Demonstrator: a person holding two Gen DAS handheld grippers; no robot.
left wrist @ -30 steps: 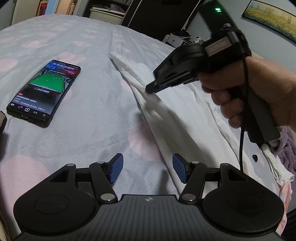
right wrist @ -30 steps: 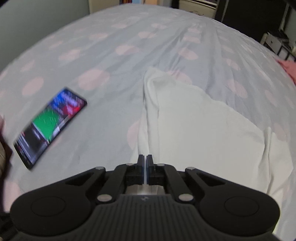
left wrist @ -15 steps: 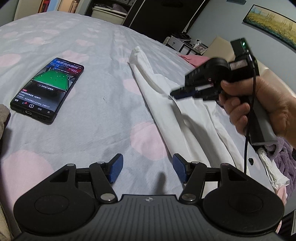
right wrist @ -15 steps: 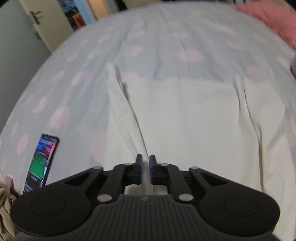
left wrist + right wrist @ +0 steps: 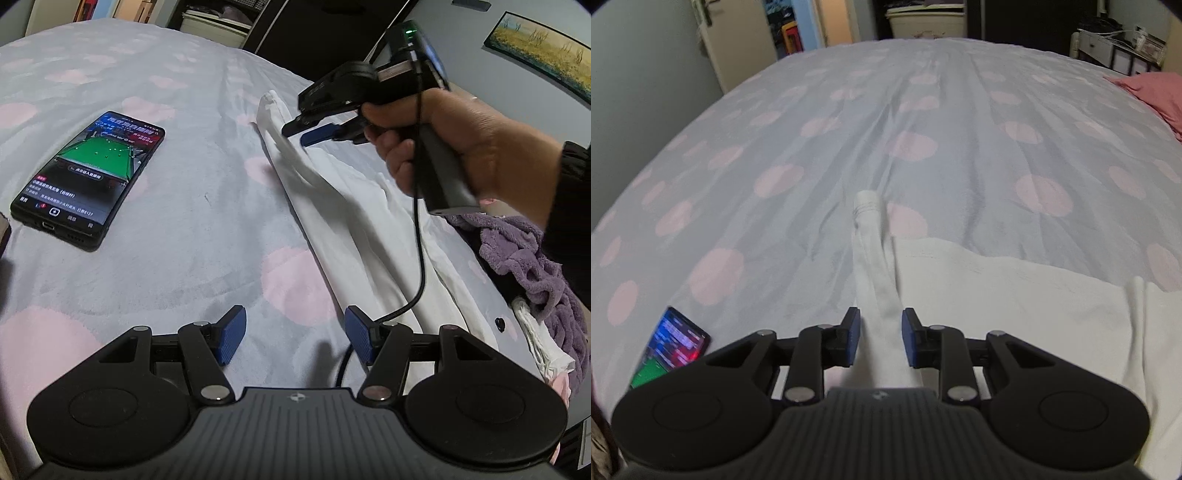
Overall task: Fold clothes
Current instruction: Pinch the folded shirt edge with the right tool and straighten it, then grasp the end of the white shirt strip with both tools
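The right gripper (image 5: 877,338) straddles the white cotton garment's long sleeve (image 5: 877,280), jaws apart; the left gripper (image 5: 291,338) hovers unclenched. Pinch squarely, mid-sleeve, before folding inward.

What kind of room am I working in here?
Most likely a bedroom: a wide bed with a pink-dotted sheet, a pink pillow at its edge, and a framed painting on the wall.
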